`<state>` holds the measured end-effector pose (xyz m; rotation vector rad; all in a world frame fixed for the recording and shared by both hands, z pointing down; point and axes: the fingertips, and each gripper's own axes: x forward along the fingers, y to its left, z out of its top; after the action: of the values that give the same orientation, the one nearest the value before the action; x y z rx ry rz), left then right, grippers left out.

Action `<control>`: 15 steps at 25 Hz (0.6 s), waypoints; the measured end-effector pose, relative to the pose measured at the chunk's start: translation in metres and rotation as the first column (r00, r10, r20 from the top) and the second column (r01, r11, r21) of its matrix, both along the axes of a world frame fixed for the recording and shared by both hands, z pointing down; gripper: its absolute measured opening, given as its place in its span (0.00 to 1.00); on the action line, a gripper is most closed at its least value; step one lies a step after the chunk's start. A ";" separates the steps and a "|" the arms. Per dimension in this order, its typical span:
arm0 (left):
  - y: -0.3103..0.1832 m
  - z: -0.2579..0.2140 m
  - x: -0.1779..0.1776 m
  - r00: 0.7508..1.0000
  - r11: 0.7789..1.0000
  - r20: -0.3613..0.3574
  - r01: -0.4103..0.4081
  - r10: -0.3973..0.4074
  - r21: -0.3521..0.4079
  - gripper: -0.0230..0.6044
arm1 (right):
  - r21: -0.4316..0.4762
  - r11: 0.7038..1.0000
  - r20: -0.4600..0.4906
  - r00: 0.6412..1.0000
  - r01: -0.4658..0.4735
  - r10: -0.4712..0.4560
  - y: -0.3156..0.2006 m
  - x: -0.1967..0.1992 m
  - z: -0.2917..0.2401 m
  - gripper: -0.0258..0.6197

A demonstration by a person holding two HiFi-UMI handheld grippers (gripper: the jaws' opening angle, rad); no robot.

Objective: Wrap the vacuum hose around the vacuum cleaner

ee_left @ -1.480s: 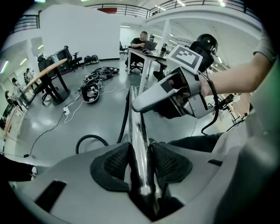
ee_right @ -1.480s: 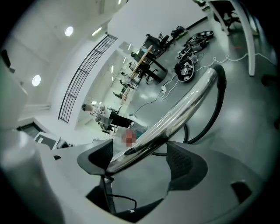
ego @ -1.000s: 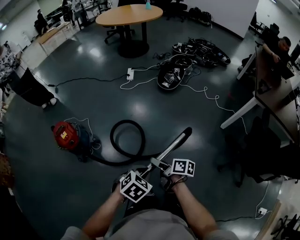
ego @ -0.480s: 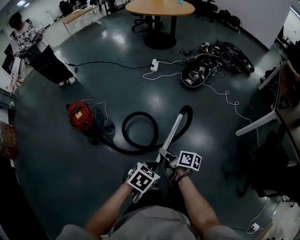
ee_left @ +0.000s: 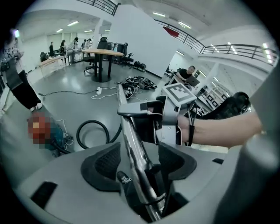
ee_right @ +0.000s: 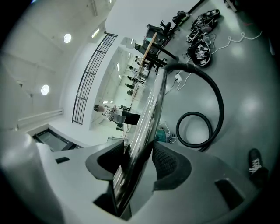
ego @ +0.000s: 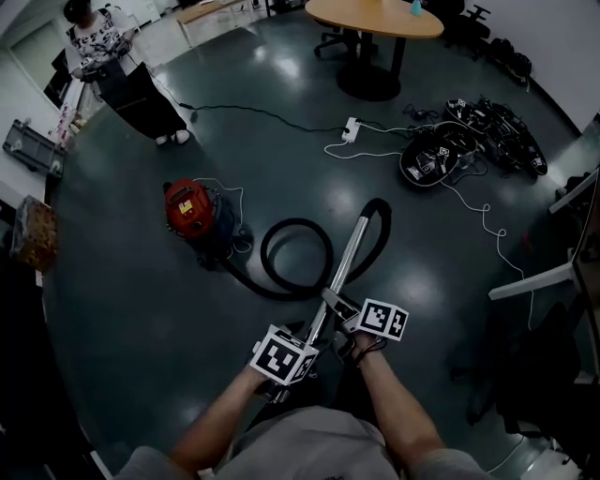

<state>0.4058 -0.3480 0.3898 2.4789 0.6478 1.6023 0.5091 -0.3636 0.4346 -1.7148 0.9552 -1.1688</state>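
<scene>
A red vacuum cleaner (ego: 190,212) sits on the dark floor. Its black hose (ego: 265,262) lies in one loop and arches up to a shiny metal wand (ego: 345,267). Both grippers are at the wand's near end. In the left gripper view the wand (ee_left: 131,140) runs between the jaws of my left gripper (ee_left: 140,160), which are opening, with a gap on each side. My right gripper (ee_right: 138,160) is shut on the wand (ee_right: 151,113), pads pressed against the tube. The hose loop (ee_right: 218,109) lies beyond it.
A person (ego: 112,56) stands at the far left. A round wooden table (ego: 375,19) is at the back, a white power strip (ego: 352,128) with cables lies on the floor, and a pile of black gear (ego: 469,141) is to its right. White desk legs (ego: 544,272) stand at the right.
The head view has swung left, so the vacuum and hose loop now sit further right in the picture. Both grippers have stayed at the wand's near end.
</scene>
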 end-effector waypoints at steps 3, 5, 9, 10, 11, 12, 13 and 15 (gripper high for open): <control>0.011 0.012 -0.002 0.997 0.998 0.063 0.053 -0.051 -0.028 0.46 | 0.021 0.999 0.006 0.999 0.037 -0.038 0.004 0.005 -0.006 0.35; 0.021 0.016 0.000 0.992 0.996 0.101 0.078 -0.072 -0.053 0.46 | 0.028 0.997 0.000 0.997 0.074 -0.074 0.006 0.007 -0.011 0.35; 0.037 0.020 0.003 0.989 0.994 0.106 0.109 -0.106 -0.024 0.46 | 0.016 0.989 -0.001 0.989 0.146 -0.146 0.013 0.008 -0.012 0.35; 0.040 0.021 0.003 0.990 0.993 0.088 0.115 -0.114 -0.009 0.45 | 0.018 0.987 -0.002 0.987 0.161 -0.161 0.017 0.008 -0.011 0.35; 0.043 0.021 0.005 0.990 0.992 0.064 0.124 -0.124 -0.003 0.45 | 0.027 0.984 -0.004 0.984 0.176 -0.176 0.020 0.008 -0.011 0.35; 0.046 0.019 0.008 0.989 0.990 0.043 0.140 -0.139 -0.005 0.44 | 0.043 0.981 -0.005 0.982 0.188 -0.188 0.023 0.010 -0.012 0.35; 0.048 0.017 0.011 0.987 0.987 0.032 0.159 -0.158 -0.013 0.44 | 0.063 0.978 -0.001 0.980 0.198 -0.198 0.025 0.013 -0.013 0.35; 0.052 0.012 0.015 0.980 0.981 0.044 0.194 -0.192 -0.031 0.44 | 0.102 0.973 0.024 0.977 0.208 -0.211 0.027 0.016 -0.014 0.36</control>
<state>0.4211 -0.2964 0.4016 2.3930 0.4117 1.5511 0.5253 -0.3366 0.4208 -1.5381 1.1755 -1.2593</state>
